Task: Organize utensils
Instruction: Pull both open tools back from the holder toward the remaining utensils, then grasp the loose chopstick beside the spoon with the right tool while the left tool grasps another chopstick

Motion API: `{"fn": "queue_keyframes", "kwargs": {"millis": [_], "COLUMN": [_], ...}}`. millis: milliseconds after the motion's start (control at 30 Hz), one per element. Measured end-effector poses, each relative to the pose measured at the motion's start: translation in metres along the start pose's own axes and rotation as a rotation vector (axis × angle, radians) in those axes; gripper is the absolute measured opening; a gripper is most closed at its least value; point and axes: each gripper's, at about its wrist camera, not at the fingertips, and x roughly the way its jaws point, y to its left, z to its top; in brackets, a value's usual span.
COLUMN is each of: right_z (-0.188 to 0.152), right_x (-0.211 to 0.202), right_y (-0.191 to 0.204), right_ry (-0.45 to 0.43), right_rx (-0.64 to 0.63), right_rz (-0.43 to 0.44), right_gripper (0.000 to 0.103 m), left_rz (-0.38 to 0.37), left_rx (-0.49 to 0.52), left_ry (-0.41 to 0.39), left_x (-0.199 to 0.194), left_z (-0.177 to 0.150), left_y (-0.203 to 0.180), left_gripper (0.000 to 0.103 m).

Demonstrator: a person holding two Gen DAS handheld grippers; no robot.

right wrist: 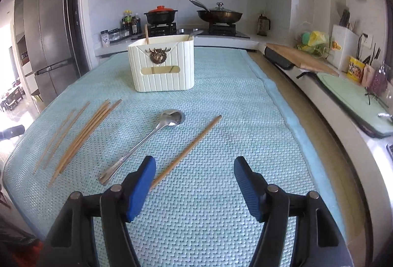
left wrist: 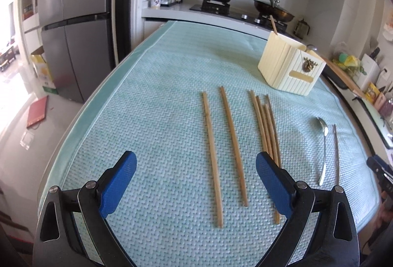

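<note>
Utensils lie loose on the green mat (left wrist: pixel 147 100), and most remain to be sorted. The left gripper (left wrist: pixel 196 183) hangs low over the near edge of the mat with its jaws spread wide and nothing between them. Two single chopsticks (left wrist: pixel 224 151) lie apart from each other on the mat ahead of the gap between its fingers. Just beside the gripper's right-hand finger (left wrist: pixel 275 186) lies a bundle of chopsticks (left wrist: pixel 266 129), touching and partly overlapping one another; the exact count cannot be told.

The right gripper (right wrist: pixel 195 189) is likewise wide open and holds nothing. One lone chopstick (right wrist: pixel 189 147) runs diagonally away from its left-hand finger (right wrist: pixel 141 189), which hides the stick's near end. Whether pad and stick touch cannot be told. Just to the left of that stick lies a metal spoon (right wrist: pixel 145 141), handle toward the camera, bowl pointing away.

Farther back stands the cream holder box (right wrist: pixel 163 65), upright on the mat, well apart from the loose items. One wooden stick (right wrist: pixel 147 35) rises from its left side and a metal handle (right wrist: pixel 191 35) from its right, which suggests separate compartments, though no divider can be seen.

Judgement: the task is at an early stage. Two items appear stowed; the spoon and every chopstick on the mat are still to be moved. The nearest pickups are the lone chopstick for the right gripper and the two single chopsticks for the left.
</note>
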Motion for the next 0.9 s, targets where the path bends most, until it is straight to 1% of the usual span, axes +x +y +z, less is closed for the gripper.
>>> {"fn": "queue_keyframes", "kwargs": {"millis": [67,133,200,267,367,433,500,567,700,867,900], "right_z": [-0.004,-0.008,-0.011,-0.012,-0.011,-0.010,-0.009,-0.009,-0.007,0.000,0.003], "right_x": [0.006,0.010,0.011,0.011,0.011,0.012,0.014,0.015,0.018,0.032,0.036], "right_y": [-0.003,-0.005,-0.006,-0.008,-0.010,-0.011,-0.010,-0.009,-0.009,-0.012,-0.012], "right_ry": [0.022,0.034,0.039,0.040,0.038,0.043,0.050,0.050,0.052,0.066,0.069], "right_rx": [0.039,0.055,0.062,0.068,0.074,0.078,0.082,0.083,0.096,0.111,0.112], "right_rz": [0.014,0.002,-0.005,-0.008,-0.016,-0.021,-0.022,-0.018,-0.006,0.001,0.000], "right_gripper": [0.067,0.067,0.067,0.067,0.067,0.067,0.067,0.067,0.067,0.056,0.056], "left_rz": [-0.009,-0.013,-0.001,0.019,-0.029,-0.063,-0.073,-0.053,-0.010,0.018,0.019], "left_rx": [0.017,0.020,0.021,0.026,0.023,-0.014,-0.050,-0.064,-0.036,-0.016,-0.017], "left_ry": [0.018,0.043,0.059,0.059,0.067,0.079,0.090,0.094,0.078,0.080,0.082], "left_x": [0.004,0.008,0.011,0.013,0.015,0.017,0.021,0.023,0.022,0.025,0.026], "left_z": [-0.002,-0.005,-0.008,-0.010,-0.012,-0.011,-0.009,-0.008,-0.006,-0.006,-0.006], "left_y": [-0.003,-0.004,-0.005,-0.007,-0.006,-0.001,0.005,0.009,0.009,0.007,0.007], "left_gripper": [0.098,0.099,0.102,0.102,0.102,0.102,0.102,0.102,0.102,0.102,0.102]}}
